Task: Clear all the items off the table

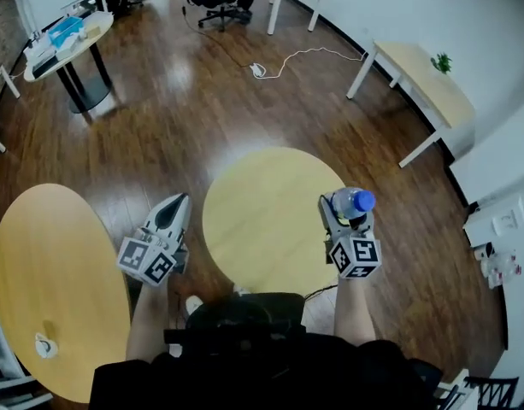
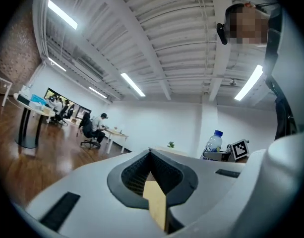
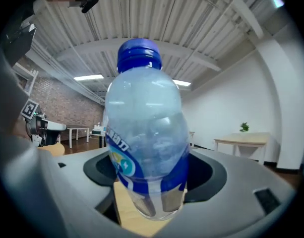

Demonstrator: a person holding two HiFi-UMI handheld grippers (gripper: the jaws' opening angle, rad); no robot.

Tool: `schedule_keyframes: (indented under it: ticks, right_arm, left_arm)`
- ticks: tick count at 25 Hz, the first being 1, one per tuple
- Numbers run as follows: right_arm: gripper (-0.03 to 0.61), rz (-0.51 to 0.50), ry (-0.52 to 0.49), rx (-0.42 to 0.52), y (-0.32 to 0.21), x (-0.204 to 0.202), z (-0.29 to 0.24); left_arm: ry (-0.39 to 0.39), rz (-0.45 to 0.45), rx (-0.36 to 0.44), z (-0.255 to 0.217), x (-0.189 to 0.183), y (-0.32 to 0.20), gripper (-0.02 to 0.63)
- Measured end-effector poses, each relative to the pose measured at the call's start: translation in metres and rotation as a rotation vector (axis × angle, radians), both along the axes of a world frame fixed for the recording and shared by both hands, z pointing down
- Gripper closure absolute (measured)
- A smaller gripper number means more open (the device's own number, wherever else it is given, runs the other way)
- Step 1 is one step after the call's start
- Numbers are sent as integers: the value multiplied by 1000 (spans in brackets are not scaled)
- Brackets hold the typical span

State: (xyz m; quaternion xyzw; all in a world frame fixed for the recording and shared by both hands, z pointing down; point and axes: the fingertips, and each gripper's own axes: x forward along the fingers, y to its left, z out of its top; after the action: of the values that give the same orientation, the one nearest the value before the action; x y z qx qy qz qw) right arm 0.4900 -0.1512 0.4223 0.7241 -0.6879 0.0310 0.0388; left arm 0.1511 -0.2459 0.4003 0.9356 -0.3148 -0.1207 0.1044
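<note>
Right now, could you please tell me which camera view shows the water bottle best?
The right gripper view: the water bottle fills the frame, blue cap and label plain, clamped by the right gripper. The head view shows only its cap and shoulder from above; the left gripper view shows it small and distant.
</note>
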Motion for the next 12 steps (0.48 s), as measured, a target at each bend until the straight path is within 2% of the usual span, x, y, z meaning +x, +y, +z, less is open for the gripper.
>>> schedule_keyframes:
  ticks: [3, 7, 12]
  right_arm:
    - [204, 102, 7, 16, 28, 42, -5]
    - [204, 185, -11, 4, 66, 82, 7]
    - [203, 232, -47, -49, 88, 107, 43]
  left_arm:
    - [1, 107, 14, -3, 50, -6, 612]
    - [-13, 215, 0, 10, 110, 0, 612]
    - [-50, 274, -62, 43, 146, 9, 612]
